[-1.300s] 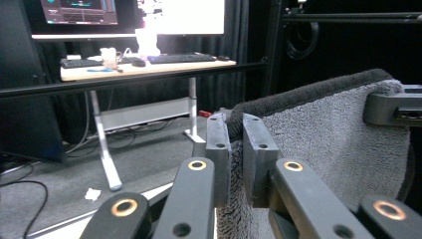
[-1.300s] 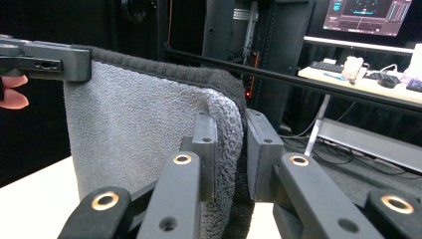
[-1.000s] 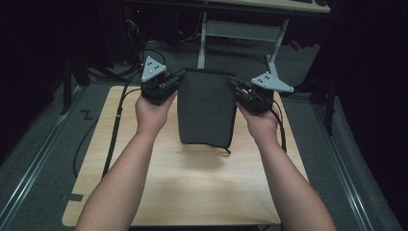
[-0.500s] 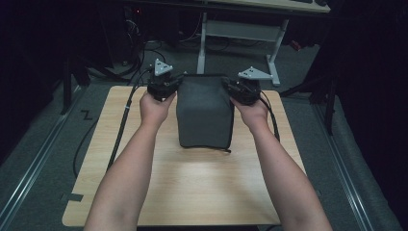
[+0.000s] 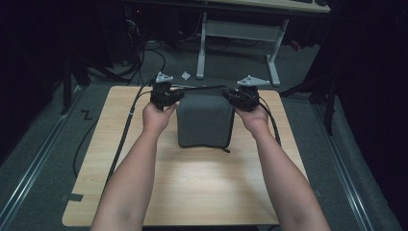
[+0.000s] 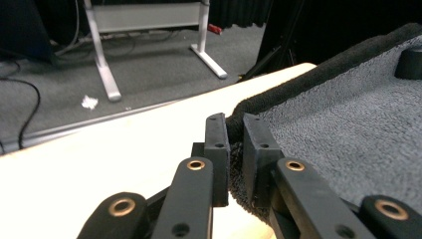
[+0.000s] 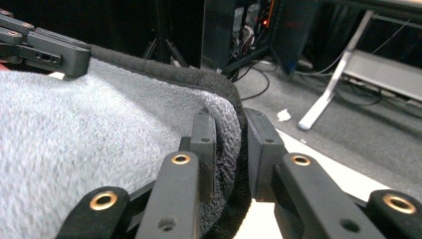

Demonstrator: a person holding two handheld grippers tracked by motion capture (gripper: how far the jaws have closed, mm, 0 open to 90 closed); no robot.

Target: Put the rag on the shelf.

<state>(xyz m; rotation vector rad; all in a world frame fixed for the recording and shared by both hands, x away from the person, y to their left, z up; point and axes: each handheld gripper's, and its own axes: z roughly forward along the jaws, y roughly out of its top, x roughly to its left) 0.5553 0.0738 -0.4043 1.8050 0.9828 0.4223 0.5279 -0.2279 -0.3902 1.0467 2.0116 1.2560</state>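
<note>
Grey folded towel (image 5: 204, 120) lies flat at the table's far middle.

Both arms outstretched — each hand-held gripper (image 5: 175, 96) (image 5: 230, 95) clamped, left and right.

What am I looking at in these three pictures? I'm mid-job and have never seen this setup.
There is no robot arm here: a person holds a hand-held gripper in each hand. The high view looks down on a wooden table, with the forearms coming in from the bottom. The left gripper and right gripper each clamp a far corner of a dark grey towel, which lies folded on the table. The other two pictures come from cameras riding on the grippers, looking along their black jaws. In the left gripper view the jaws pinch the towel's hemmed edge; in the right gripper view they pinch the other corner.
</note>
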